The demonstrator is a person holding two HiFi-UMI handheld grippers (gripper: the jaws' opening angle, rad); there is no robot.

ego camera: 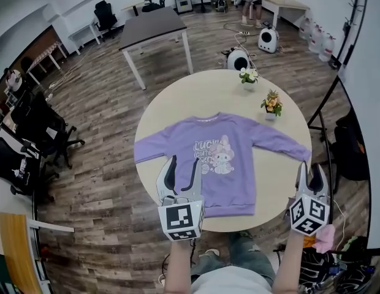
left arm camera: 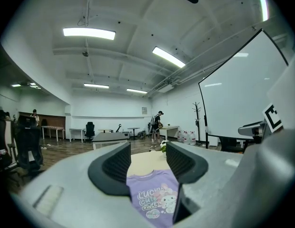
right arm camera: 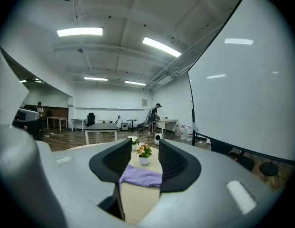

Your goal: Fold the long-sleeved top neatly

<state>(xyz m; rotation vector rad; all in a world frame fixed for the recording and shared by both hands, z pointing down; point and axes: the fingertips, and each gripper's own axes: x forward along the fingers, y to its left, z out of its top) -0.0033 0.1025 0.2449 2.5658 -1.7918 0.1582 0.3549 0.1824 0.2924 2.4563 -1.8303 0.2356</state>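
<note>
The purple top [ego camera: 214, 158] lies flat across the round table [ego camera: 196, 97], its hem toward the near edge and both sleeves reaching almost to the rim. Bare tabletop remains beyond the collar, where two pots [ego camera: 248, 86] [ego camera: 271, 115] hold flowers [ego camera: 271, 103]. The left gripper [ego camera: 182, 162] hovers over the hem and the right gripper [ego camera: 311, 167] beside a cuff, both wide and empty.

The right tool [right arm camera: 144, 146] is held with its jaws apart. Between them a purple sleeve [right arm camera: 142, 176] is seen lying on the pale worktop [right arm camera: 138, 201], apparently untouched. Beyond it, a small potted plant [right arm camera: 143, 153] is set.
</note>
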